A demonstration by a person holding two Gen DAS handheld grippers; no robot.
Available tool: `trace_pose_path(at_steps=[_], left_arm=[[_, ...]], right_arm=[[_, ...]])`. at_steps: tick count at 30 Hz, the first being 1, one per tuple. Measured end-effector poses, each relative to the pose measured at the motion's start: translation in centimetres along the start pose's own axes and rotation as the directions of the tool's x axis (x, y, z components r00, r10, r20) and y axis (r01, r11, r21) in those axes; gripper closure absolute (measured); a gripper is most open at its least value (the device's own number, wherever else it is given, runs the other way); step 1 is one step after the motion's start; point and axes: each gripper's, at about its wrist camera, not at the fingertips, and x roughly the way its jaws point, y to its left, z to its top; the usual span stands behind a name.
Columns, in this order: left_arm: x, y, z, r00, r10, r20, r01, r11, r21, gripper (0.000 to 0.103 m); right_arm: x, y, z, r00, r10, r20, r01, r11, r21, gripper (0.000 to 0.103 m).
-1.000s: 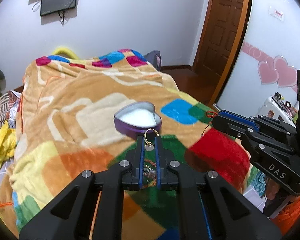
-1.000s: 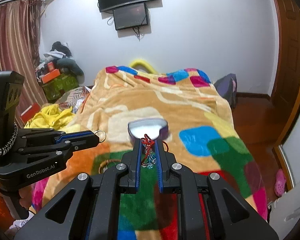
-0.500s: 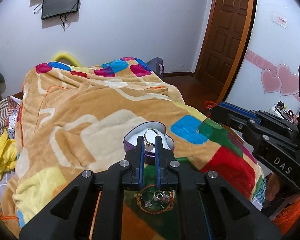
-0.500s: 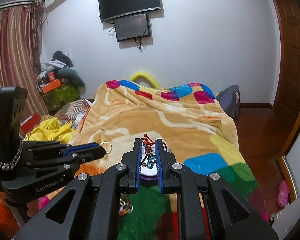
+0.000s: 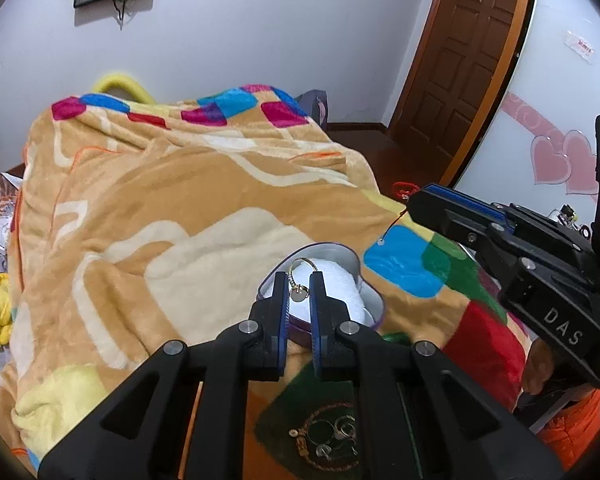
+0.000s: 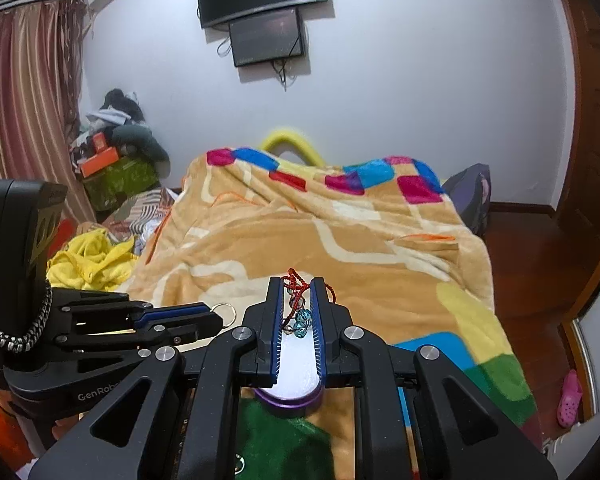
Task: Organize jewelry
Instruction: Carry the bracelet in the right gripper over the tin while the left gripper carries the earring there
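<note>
Two hand-held grippers, left [image 5: 300, 286] pinching a ring [image 5: 301, 276], right [image 6: 298, 304] pinching a bracelet [image 6: 298, 312], hover over the box [image 5: 340, 276]; next, releasing inside.

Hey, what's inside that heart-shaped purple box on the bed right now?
The box shows only a white padded lining; no jewelry is visible lying in it. The left tongs, shut on a ring, cover its near part, so that area cannot be checked.

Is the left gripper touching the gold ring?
Touching: the left wrist view shows the left gripper shut on the gold ring, pinched between its pads.
</note>
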Motion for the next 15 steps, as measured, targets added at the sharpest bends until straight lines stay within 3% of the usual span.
trace_pose_path(at_steps=[9, 15], left_arm=[[3.4, 0.8, 0.2, 0.996, -0.02, -0.084, 0.019, 1.0, -0.009, 0.095], [4.7, 0.6, 0.2, 0.993, -0.01, -0.115, 0.012, 1.0, 0.017, 0.095]], right_arm=[[3.8, -1.5, -1.4, 0.987, 0.079, -0.136, -0.074, 0.996, 0.041, 0.091], [5.5, -1.8, -2.5, 0.972, 0.074, -0.222, -0.07, 0.997, 0.03, 0.091]])
